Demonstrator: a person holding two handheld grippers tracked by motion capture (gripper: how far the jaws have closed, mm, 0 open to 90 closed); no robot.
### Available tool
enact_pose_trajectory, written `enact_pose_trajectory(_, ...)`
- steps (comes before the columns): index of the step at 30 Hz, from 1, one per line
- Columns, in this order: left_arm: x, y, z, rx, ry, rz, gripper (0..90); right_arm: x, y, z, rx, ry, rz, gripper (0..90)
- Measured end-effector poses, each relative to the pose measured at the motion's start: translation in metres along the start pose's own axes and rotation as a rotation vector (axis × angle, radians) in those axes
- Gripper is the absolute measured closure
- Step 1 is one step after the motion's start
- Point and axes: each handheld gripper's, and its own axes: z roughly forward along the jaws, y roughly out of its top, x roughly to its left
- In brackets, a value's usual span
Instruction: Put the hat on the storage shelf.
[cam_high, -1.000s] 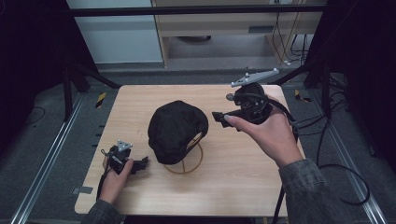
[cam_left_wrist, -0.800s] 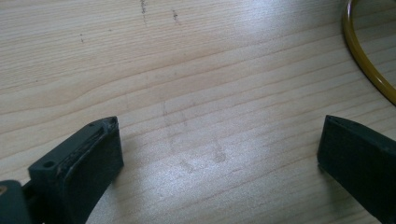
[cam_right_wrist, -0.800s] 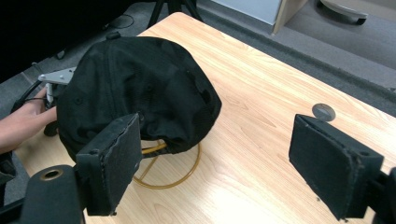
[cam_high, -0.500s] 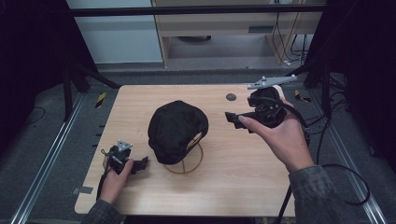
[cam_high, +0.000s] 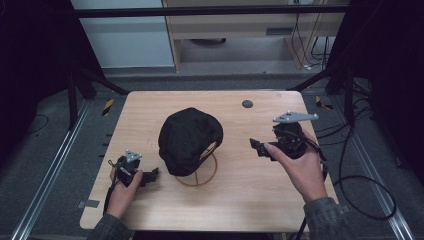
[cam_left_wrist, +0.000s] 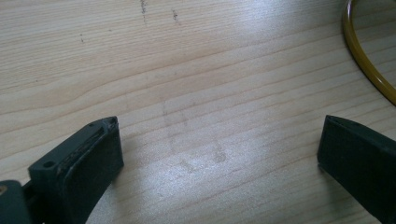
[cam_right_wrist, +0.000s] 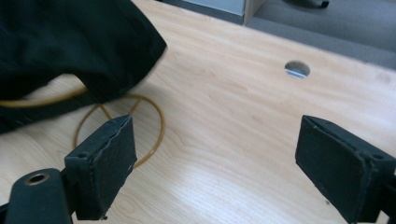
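Item: black cap, soft, domed, draped over gold wire stand | Location: table centre | Left gripper: wide, empty | Right gripper: wide, empty, beside the cap.

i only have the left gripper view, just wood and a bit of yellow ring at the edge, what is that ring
Observer: It is the round base of a wire stand, and a black cap sits on top of it.
Operator: where is the right gripper
Observer: The right gripper is on the far side of the cap from yours, low over the table, pointing toward the cap.
Operator: is it holding the cap
Observer: No. In the right gripper view its jaws stand wide apart with bare wood between them, and the cap is up and to the left of them.
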Motion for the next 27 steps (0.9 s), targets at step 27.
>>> enact_pose_trajectory(27,0.0,0.0,0.0,0.002,-0.001,0.002,0.0,-0.004,-0.133,0.108,0.188,-0.045,0.061,11.5)
